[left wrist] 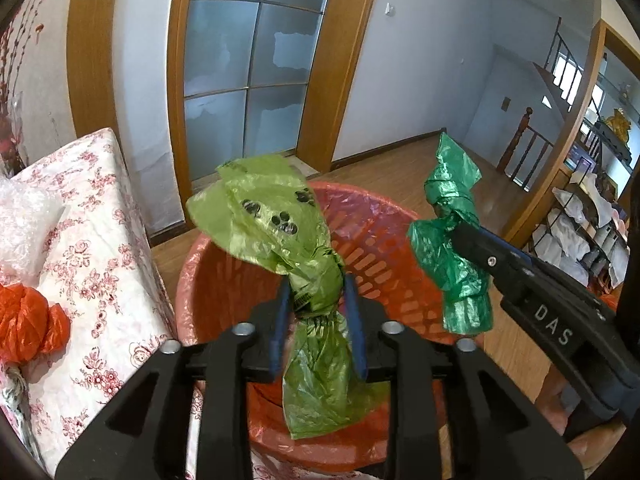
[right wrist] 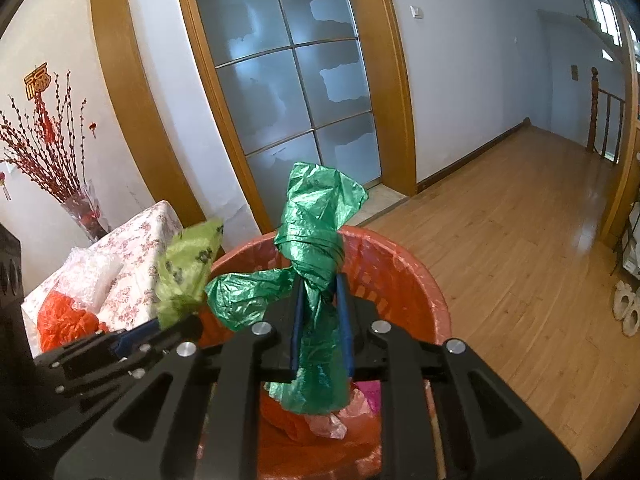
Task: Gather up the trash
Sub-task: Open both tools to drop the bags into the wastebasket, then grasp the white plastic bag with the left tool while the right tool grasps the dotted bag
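Both knotted bags hang over the red bin, ready to drop.

My left tongs (left wrist: 318, 312) have a light green bag (left wrist: 280, 232) between the blue pads, its long axis upright, tail dangling straight into the bin (left wrist: 224, 280) below; the jaws stand a little apart and I cannot tell if they pinch. My right tongs (right wrist: 320, 316), just beside, straddle a dark green bag (right wrist: 316, 240) the same way, also above the bin, grip equally unclear. The right tongs' side reads "DAS". Left, on the floral counter (left wrist: 104, 248), an orange bag (left wrist: 28, 320) waits. Far off, a gold character (right wrist: 38, 82) hangs on the wall.
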A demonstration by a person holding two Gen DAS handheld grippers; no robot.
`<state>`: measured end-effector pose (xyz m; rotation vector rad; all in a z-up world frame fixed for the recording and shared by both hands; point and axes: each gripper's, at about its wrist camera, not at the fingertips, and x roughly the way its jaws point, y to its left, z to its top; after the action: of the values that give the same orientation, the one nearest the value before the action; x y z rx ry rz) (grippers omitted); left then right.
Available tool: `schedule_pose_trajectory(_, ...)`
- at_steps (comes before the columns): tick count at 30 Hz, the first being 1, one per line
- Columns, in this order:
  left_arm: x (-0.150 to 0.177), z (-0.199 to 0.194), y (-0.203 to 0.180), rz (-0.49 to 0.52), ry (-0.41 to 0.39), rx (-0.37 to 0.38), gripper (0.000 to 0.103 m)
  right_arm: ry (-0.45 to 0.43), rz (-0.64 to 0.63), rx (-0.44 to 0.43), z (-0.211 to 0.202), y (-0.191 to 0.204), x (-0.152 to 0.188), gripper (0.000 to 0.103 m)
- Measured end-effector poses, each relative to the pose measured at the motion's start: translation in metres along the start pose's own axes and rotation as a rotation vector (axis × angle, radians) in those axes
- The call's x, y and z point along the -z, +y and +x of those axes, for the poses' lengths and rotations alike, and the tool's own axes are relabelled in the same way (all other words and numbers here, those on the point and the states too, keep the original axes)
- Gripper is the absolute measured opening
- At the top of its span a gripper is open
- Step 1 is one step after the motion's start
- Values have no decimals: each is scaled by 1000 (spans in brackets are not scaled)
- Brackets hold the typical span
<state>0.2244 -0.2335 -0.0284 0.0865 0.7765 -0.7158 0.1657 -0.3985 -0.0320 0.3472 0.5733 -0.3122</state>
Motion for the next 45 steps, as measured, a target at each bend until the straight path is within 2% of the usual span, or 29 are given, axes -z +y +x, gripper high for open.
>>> schedule_pose_trajectory(2,2,0,1,-3,0,-8,48,1,4,-3,1,-1,0,30)
schedule_pose_trajectory(9,8,-3,13,-24,12,-60,52,3,14,13,-1,-5,3,41)
schedule_pose_trajectory(17,13,-28,44,-79,-8,-131,52,-2,7,29,-10,-3,5,42)
schedule_pose_trajectory(23,18,-64,59,-98,-55,-189,52,-5,-19,-2,-23,14,7,44)
schedule_pose_trajectory(25,24,-79,66,-100,-77,-223,56,1,-33,-18,-26,22,10,44)
schedule_pose_trajectory(32,43,-120,98,-141,-117,-341,58,48,-131,-111,-31,82,29,44)
schedule_pose_trajectory(40,74,-165,160,-247,-145,-490,58,123,-246,-234,-29,162,56,44)
schedule_pose_trajectory(45,94,-192,198,-320,-155,-573,58,202,-301,-309,-18,213,77,44)
